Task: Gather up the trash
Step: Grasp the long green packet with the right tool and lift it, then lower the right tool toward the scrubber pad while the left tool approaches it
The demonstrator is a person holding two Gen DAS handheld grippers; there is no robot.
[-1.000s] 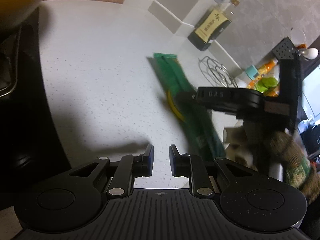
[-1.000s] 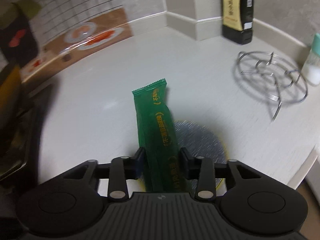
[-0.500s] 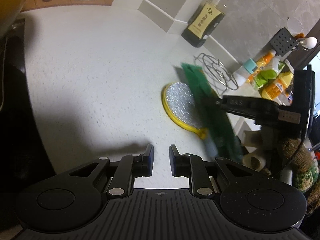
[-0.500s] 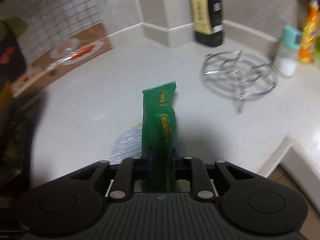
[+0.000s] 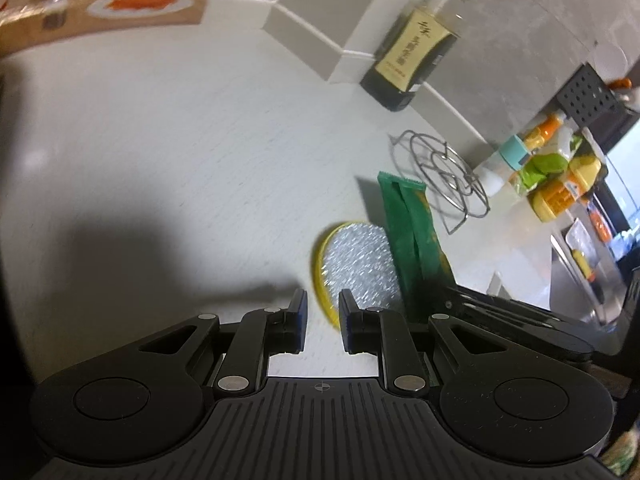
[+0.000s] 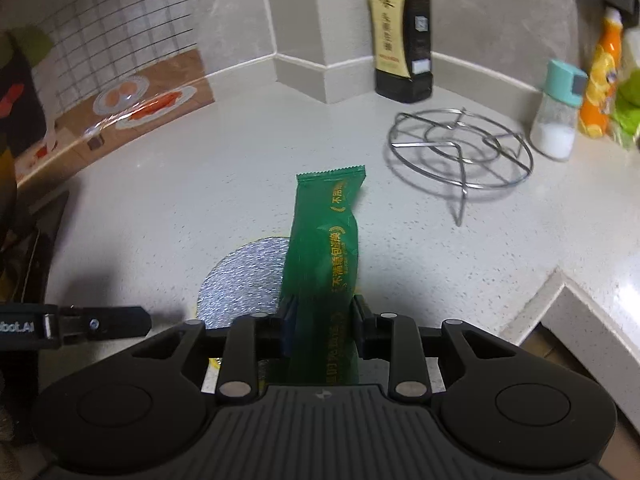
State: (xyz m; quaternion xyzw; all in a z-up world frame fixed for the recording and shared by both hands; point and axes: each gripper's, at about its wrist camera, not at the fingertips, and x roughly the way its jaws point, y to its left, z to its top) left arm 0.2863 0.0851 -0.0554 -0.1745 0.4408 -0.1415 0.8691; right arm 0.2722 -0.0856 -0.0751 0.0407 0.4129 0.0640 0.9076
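Right wrist view: right tool low in frame, jaws opening, green wrapper between them and standing up out of the gap, pads touching its sides. Wrapper long and narrow, serrated top edge, yellow print down the face, lifted clear of the counter. Behind and below it: round silver lid with a yellow rim, lying flat on the counter. Further back: wire trivet, legs down; dark bottle with a tan label, upright in the wall corner; shaker with a teal cap, white contents; orange bottle just beside it. Left tool's finger entering from the left edge, level with the lid.

Left wrist view: left tool with jaws slightly apart, nothing between them, bare counter showing through the gap (blue pads visible on the inner faces). Lid just beyond the right fingertip, partly behind it. Wrapper to the right of the lid, tilted, lower end in the right tool, whose black body crosses the right side of the frame. Trivet, bottle and a cluster of condiment containers along the far wall. Printed mat with plates of food at upper left.
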